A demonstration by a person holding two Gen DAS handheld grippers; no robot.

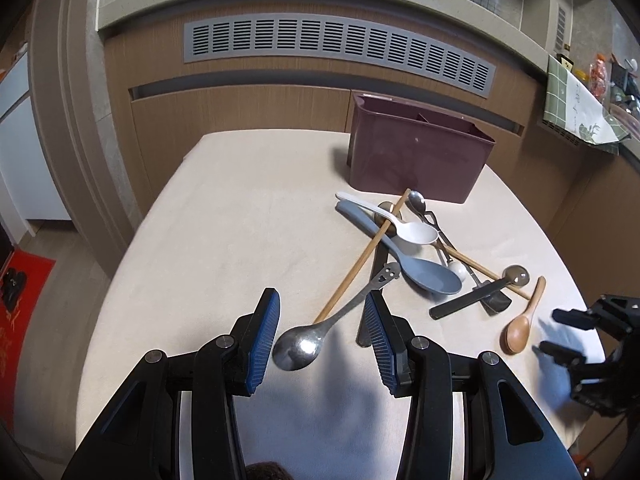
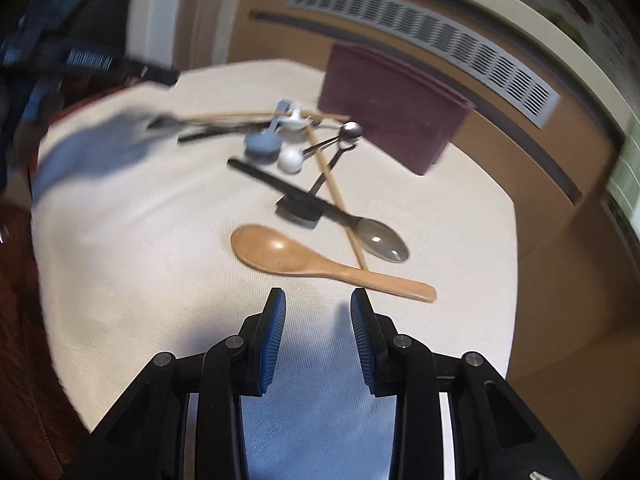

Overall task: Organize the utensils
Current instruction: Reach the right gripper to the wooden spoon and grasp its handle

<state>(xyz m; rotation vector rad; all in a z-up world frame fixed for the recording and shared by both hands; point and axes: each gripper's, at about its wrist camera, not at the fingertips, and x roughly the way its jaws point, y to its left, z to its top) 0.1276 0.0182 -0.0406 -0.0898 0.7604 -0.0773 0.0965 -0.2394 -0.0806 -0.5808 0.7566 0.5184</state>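
Left wrist view. Utensils, one heap, on a table [image 1: 224, 216] under a cream cloth:
- metal spoon [image 1: 304, 344] with a smiling-face cutout in its handle end, bowl lying between the fingers of the left gripper [image 1: 324, 312], nearest the camera;
- grey-blue plastic spoon [image 1: 424, 274] and white plastic spoon [image 1: 408, 230], crossed mid-heap;
- wooden chopstick [image 1: 362, 258] laid slantwise over both, its far tip touching the base of the bin;
- small wooden spoon [image 1: 520, 330], apart from the heap on its right side;
- dark flat-handled pieces [image 1: 468, 300] and further metal spoons [image 1: 516, 276], tangled; count uncertain.

Maroon utensil bin [image 1: 416, 152], rectangular, divided inside, upright at the table's far edge just behind the heap.

Left gripper: blue-padded fingers spread wide, nothing pressed between them; whether the pads touch the metal spoon cannot be told.

Right gripper [image 1: 560, 332], seen at the right edge: black fingers apart, near the small wooden spoon.

Right wrist view, blurred. Right gripper: fingers at a middling gap, nothing between the pads, cloth alone beneath them. The small wooden spoon lies crosswise just ahead of the fingertips, bowl to the left. Beyond it, a large metal spoon [image 2: 380, 240], a second chopstick [image 2: 336, 192], then the bin.

Background: wood-panelled cabinet front with a grey vent grille [image 1: 336, 50].
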